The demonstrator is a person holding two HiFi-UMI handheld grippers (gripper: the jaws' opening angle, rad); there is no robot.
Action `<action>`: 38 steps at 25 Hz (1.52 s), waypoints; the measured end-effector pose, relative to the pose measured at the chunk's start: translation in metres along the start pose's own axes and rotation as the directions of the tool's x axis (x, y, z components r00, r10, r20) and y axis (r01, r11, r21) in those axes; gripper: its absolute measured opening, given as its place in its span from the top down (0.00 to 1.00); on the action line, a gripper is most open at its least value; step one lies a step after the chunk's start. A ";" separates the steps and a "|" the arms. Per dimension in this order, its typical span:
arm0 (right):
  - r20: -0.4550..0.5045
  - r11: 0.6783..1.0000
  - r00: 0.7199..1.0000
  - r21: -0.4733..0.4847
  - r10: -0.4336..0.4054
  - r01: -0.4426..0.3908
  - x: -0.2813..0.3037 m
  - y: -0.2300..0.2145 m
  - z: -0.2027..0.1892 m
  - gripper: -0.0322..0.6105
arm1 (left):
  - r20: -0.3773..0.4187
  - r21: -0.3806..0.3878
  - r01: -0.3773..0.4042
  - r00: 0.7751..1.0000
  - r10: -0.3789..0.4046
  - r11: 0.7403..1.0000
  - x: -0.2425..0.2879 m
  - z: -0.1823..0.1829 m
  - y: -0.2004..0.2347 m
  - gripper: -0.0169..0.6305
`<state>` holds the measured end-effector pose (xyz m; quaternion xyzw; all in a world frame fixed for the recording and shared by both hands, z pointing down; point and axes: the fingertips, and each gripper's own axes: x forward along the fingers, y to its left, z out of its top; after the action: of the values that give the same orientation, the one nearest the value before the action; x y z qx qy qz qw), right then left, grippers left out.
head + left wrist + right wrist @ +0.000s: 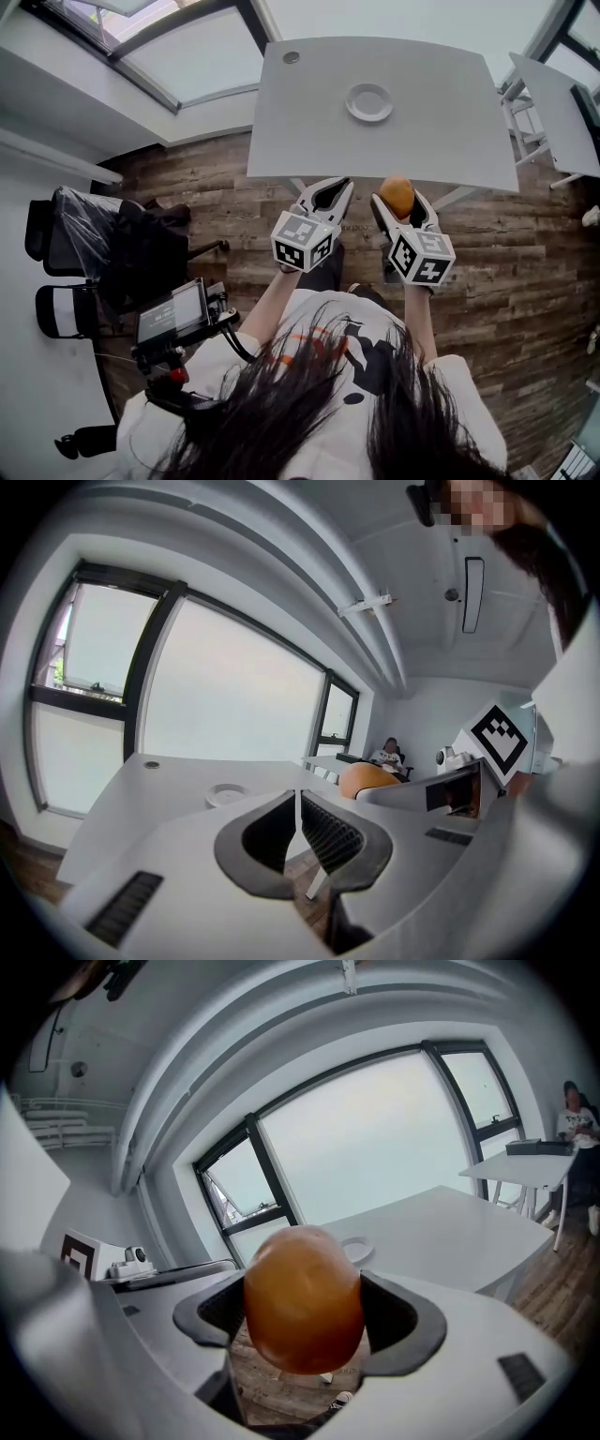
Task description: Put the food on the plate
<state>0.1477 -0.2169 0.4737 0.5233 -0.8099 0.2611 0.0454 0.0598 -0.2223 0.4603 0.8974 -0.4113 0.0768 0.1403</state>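
An orange-brown bun-like piece of food [397, 196] [303, 1299] sits clamped between the jaws of my right gripper [397, 199] [305, 1312], held above the floor just short of the table's near edge. It also shows as an orange lump [367, 779] in the left gripper view. A small white plate [368, 102] [226, 792] [355, 1248] rests in the middle of the grey table [309, 122], well ahead of both grippers. My left gripper [330, 195] [297, 819] is beside the right one, shut with nothing in it.
A second white table [561, 114] [534, 1168] stands at the right. A black office chair [112, 246] and a camera rig with a screen [173, 317] are at my left. Wood floor [216, 202] lies below. A person [387, 755] sits at the far wall.
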 end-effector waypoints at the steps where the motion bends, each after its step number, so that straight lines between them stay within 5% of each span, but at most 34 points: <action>1: 0.000 1.000 1.000 0.004 -0.005 0.005 0.008 -0.001 0.003 0.37 | -0.004 0.002 0.008 1.000 -0.008 1.000 0.005 0.002 0.006 0.96; 26: -0.070 0.975 0.978 0.091 -0.196 0.202 0.199 -0.047 0.056 0.37 | -0.059 -0.082 0.171 0.983 -0.176 0.982 0.138 0.034 0.191 0.96; 38: -0.077 0.962 0.965 0.087 -0.251 0.257 0.184 -0.056 0.044 0.37 | -0.092 -0.097 0.223 0.968 -0.232 0.970 0.141 0.020 0.183 0.96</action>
<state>0.1232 -0.4067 0.5203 0.6155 -0.7206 0.3091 0.0797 0.0128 -0.4430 0.5119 0.9266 -0.3008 0.0883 0.2077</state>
